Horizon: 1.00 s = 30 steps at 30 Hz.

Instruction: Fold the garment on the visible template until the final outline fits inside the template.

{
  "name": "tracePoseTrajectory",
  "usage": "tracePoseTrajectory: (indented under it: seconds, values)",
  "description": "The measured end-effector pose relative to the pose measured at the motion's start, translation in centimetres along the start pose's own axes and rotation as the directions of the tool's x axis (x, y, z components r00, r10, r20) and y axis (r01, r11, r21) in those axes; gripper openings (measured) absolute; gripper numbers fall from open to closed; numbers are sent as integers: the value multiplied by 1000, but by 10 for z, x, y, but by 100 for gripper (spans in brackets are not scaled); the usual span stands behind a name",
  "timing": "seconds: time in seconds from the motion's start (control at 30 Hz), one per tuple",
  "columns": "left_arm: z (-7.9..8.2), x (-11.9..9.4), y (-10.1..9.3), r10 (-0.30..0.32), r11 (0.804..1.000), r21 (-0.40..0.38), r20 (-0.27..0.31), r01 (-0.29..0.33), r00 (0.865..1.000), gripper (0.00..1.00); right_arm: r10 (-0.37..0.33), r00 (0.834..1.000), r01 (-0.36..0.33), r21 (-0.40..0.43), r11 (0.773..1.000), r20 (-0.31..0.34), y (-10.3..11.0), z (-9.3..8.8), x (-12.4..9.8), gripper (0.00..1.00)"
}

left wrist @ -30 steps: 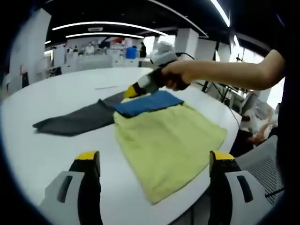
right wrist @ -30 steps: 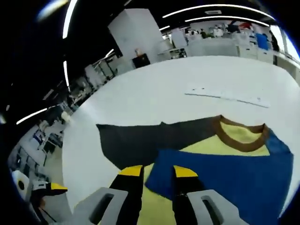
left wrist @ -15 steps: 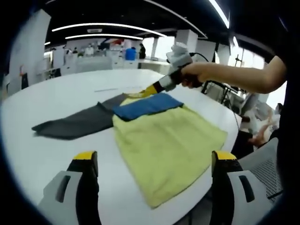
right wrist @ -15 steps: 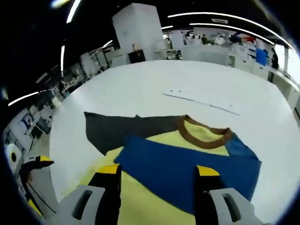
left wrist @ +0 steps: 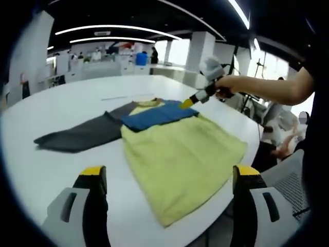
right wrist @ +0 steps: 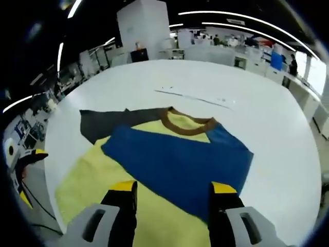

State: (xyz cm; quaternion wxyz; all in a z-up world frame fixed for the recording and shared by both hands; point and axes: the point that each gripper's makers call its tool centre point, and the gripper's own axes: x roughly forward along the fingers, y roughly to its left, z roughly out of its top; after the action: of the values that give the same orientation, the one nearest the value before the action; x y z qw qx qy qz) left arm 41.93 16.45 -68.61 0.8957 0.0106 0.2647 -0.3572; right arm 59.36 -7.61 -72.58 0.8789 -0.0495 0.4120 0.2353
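A yellow long-sleeved garment (left wrist: 180, 159) lies flat on the white table (left wrist: 61, 103). Its blue sleeve (left wrist: 154, 116) is folded across the chest, and its grey sleeve (left wrist: 77, 135) stretches out to the left. My left gripper (left wrist: 169, 175) hovers open at the hem end, above the cloth. A hand holds my right gripper (left wrist: 187, 103) just off the blue sleeve's right end. In the right gripper view, the right gripper (right wrist: 174, 189) is open above the blue sleeve (right wrist: 180, 159), with the brown collar (right wrist: 187, 123) and grey sleeve (right wrist: 103, 121) beyond.
A thin pale strip (right wrist: 190, 96) lies on the table (right wrist: 267, 103) past the collar. The table's rounded edge runs close under the hem, with a mesh chair (left wrist: 288, 180) beside it. Desks and people fill the far background.
My right gripper opened, letting go of the blue sleeve's edge, and drew back to the right and upward. The blue sleeve stays folded over the chest. The left gripper barely moved.
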Motion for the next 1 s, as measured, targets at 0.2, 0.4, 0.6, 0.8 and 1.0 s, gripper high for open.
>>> tracePoseTrajectory:
  seconds: [0.2, 0.4, 0.6, 0.8, 1.0]
  values:
    - [1, 0, 0, -2, 1000, 11, -4, 2, 1000, 99, -46, 998, 46, 14, 999, -32, -17, -24, -13, 50]
    - [6, 0, 0, 0, 1000, 21, 8, 0, 1000, 99, -111, 992, 113, 32, 993, -67, -39, -46, -22, 43]
    - [6, 2, -2, -6, 1000, 31, -1, 6, 1000, 99, -142, 985, 145, 31, 989, -97, -54, -64, -25, 25]
    - [6, 2, -3, 3, 999, 44, -5, -3, 1000, 99, -160, 984, 166, 73, 983, -83, -62, -73, -26, 14]
    - [1, 1, -4, 5, 999, 36, -17, -4, 1000, 98, -152, 988, 154, 83, 984, -40, -60, -68, -21, 6]
